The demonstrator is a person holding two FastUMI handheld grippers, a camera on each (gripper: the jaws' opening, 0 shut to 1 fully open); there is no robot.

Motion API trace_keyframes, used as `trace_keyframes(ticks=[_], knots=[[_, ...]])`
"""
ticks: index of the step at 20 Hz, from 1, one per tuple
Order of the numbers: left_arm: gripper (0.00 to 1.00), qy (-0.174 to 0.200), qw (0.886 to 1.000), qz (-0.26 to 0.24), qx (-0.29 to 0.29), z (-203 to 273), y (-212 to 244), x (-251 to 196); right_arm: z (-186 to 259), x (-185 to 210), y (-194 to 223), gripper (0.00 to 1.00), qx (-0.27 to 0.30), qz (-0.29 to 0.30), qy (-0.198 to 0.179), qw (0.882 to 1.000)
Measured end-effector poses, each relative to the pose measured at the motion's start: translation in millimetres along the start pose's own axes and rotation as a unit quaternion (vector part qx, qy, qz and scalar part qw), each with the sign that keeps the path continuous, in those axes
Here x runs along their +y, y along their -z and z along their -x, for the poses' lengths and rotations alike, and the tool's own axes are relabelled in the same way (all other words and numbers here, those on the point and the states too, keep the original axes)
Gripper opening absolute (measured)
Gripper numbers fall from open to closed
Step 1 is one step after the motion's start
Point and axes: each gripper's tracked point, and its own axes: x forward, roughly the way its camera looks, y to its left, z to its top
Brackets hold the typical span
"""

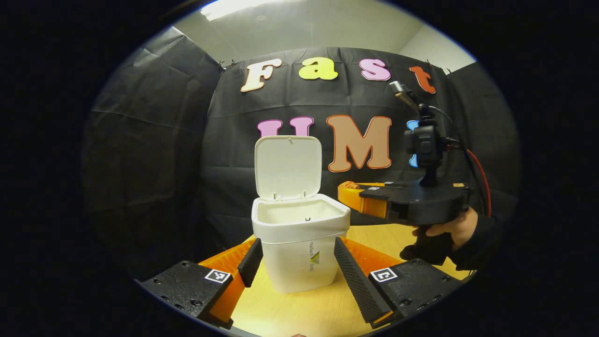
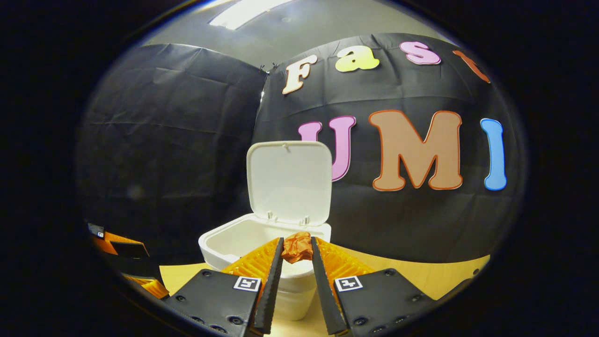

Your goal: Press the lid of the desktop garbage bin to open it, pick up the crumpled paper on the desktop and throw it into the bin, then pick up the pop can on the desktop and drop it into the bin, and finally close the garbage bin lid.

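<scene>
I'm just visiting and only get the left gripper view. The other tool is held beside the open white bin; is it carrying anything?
Observer: Yes. In the right gripper view the right gripper pinches a crumpled paper, orange, between both fingers.
Operator: Is it over the bin yet?
Observer: Its fingertips and the paper appear to sit over the open mouth of the bin, just in front of the hinges of the raised lid.
</scene>
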Motion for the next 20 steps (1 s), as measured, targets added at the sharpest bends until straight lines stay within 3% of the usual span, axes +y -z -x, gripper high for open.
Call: trace_keyframes(ticks=[5, 7, 8, 10, 11, 17, 20], knots=[[0.93, -0.001, 1.0, 0.006, 0.008, -4.4, 9.1, 10.8, -27.8, 9.8, 18.1, 0.44, 0.028, 0.004, 0.001, 1.0], [0.92, 0.0, 1.0, 0.007, 0.01, -6.9, 10.0, 11.7, -31.6, 9.7, 20.7, 0.57, 0.028, -0.005, 0.003, 1.0], [0.94, 0.001, 1.0, 0.007, 0.009, -8.0, 11.5, 11.7, -29.3, 8.3, 20.5, 0.58, 0.029, -0.005, 0.005, 1.0], [0.92, 0.004, 1.0, 0.007, 0.009, -10.7, 12.6, 8.2, -24.3, 5.5, 10.6, 0.87, 0.018, -0.002, 0.007, 1.0], [0.94, 0.007, 1.0, 0.008, 0.009, -13.3, 12.7, 5.0, -16.3, 0.6, 4.4, 0.94, 0.007, 0.004, 0.012, 1.0], [0.92, 0.063, 0.998, 0.01, 0.006, -24.7, 14.9, -51.4, 64.5, -69.0, -46.8, 0.96, -0.078, 0.019, 0.087, 0.993], [0.92, 0.103, 0.995, 0.012, 0.008, -28.3, 19.6, -92.6, 112.3, -114.8, -51.4, 0.96, -0.096, 0.018, 0.14, 0.985]])
